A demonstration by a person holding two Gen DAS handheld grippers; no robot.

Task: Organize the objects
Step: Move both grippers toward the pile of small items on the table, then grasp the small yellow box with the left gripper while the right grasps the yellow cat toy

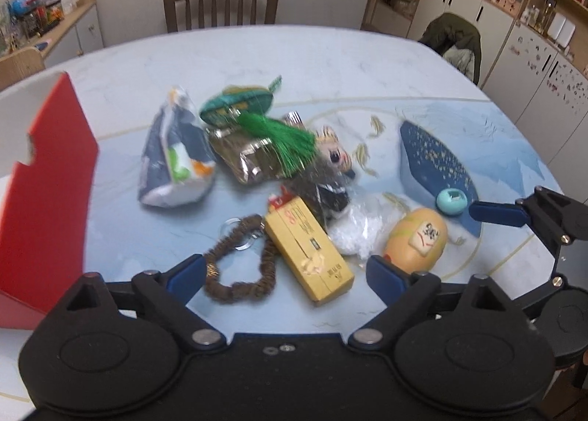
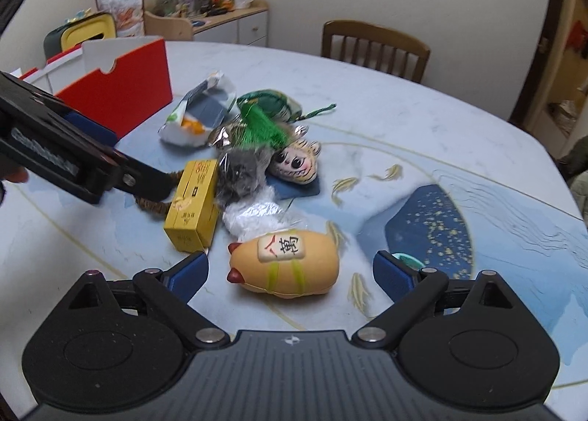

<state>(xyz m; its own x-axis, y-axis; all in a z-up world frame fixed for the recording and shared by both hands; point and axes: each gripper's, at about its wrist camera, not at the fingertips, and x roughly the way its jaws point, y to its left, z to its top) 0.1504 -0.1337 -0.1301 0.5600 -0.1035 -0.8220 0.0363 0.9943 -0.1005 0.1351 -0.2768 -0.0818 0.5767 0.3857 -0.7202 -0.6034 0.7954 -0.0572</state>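
Clutter sits mid-table: yellow box (image 1: 309, 252), brown bracelet (image 1: 240, 263), egg-shaped toy (image 2: 284, 265). Left gripper (image 1: 286, 276) spread wide over box and bracelet; right gripper (image 2: 290, 272) wide around the toy. Best to close squarely on one item, then carry it to the red box (image 1: 44, 197). Red box's inside is cut off; the pile is blurred.

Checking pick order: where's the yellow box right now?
The yellow box lies on the table, between the open left gripper's fingers in its view, with the brown bead bracelet to its left and the white plastic bag to its right.
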